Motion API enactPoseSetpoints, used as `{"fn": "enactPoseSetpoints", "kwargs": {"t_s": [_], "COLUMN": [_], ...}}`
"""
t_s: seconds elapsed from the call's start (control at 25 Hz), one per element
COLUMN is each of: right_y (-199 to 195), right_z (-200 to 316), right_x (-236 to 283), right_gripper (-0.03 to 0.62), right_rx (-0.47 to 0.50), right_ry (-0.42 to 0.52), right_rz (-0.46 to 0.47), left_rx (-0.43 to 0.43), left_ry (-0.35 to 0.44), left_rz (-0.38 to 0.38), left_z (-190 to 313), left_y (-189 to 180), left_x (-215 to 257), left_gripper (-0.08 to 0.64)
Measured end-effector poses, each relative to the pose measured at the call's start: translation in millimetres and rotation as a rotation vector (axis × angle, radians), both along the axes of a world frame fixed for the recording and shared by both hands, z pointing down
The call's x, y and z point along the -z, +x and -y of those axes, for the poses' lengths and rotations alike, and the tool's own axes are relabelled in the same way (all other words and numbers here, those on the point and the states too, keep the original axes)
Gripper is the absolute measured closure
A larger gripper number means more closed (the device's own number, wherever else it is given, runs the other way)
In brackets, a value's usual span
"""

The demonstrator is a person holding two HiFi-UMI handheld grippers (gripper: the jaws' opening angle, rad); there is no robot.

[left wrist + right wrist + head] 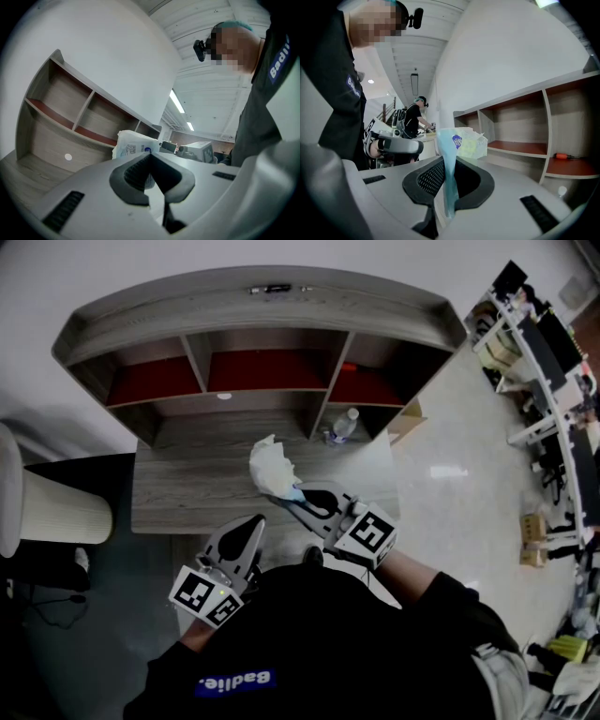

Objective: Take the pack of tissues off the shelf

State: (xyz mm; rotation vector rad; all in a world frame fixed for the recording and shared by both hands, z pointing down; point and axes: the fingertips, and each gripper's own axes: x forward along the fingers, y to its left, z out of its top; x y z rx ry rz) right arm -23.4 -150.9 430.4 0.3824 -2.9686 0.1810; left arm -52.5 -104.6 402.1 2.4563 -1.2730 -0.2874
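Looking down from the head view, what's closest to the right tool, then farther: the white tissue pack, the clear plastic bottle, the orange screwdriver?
1. White tissue pack: held in the right tool.
2. Clear plastic bottle: on the desk, by the shelf.
3. Orange screwdriver: inside the shelf's right compartment.

The pack of tissues [272, 468] is a soft white packet in a thin plastic wrap, with a light blue end and a small round blue mark on it. It is held in the air, out of the shelf [262, 329] and in front of its middle and right compartments, and the shelf is not touched by it. Its blue end is pressed flat and clamped between the jaws of the right gripper [300, 496]. The white body stands out beyond the jaw tips, tilted and a little crumpled. The shelf is made of grey wood, with a curved top and a row of three open compartments with red boards.
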Motion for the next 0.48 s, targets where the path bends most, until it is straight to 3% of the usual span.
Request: {"fn": "enactPoseSetpoints", "kwargs": {"t_s": [0.48], "right_y": [0.0], "right_z": [0.6], "right_x": [-0.9], "right_gripper": [0.532], "right_rx": [-0.004], "right_ry": [-0.016], "right_rz": [0.01], "left_rx": [-0.007], "left_ry": [-0.002], "left_rz": [0.001], "left_z": [1.5], "left_y": [1.7], "left_x": [-1.4], "left_gripper": [0.563]}}
